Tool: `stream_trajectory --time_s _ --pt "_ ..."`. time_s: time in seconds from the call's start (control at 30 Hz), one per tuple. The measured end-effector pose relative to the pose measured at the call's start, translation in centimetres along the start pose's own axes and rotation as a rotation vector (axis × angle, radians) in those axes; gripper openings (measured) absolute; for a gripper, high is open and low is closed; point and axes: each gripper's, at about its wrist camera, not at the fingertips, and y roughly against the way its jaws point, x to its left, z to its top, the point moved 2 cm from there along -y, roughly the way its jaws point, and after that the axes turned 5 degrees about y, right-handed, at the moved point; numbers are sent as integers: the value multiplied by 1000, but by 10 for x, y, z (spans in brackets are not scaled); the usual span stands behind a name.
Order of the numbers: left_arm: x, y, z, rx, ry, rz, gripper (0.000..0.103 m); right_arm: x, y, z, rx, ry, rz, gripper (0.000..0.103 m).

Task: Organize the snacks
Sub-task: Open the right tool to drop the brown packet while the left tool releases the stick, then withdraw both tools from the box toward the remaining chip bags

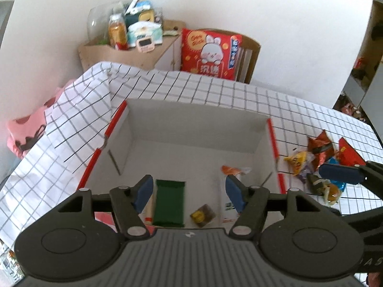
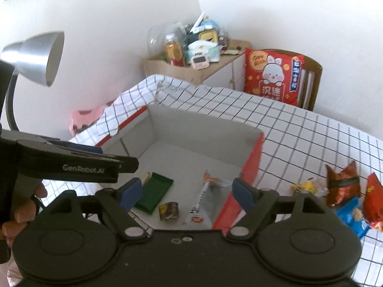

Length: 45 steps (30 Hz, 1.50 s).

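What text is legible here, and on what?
"GenRobot.AI": side of the left tool.
"Good Luck" (blurry): sun on the red rabbit cushion; its Chinese characters are too blurred to read.
"AS", cut off: body of the right tool.
Snack wrappers and items in the box: print too small to read.
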Motion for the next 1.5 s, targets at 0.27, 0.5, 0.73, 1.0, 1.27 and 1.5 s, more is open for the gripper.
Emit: stream_trajectory --time_s 0.27,0.5,0.73,1.0,1.27,1.5 --pt "-43 15 -11 -44 -37 -59 73 -27 37 -12 -59 -37 -14 94" --pt "-83 9 -24 -24 -36 -115 78 -62 67 -33 -77 -50 -86 102" --pt "-122 -4 -32 7 -38 -138 78 -105 87 -51 -63 -97 -151 102" --pt "-166 -25 -41 48 -51 -135 78 -154 101 -71 -40 -124 -223 102" --pt "-197 -57 -44 105 -46 -127 78 -195 95 -93 12 -148 -249 102" --pt "-208 -96 -48 195 -13 -127 78 -200 68 -108 86 -73 -209 96"
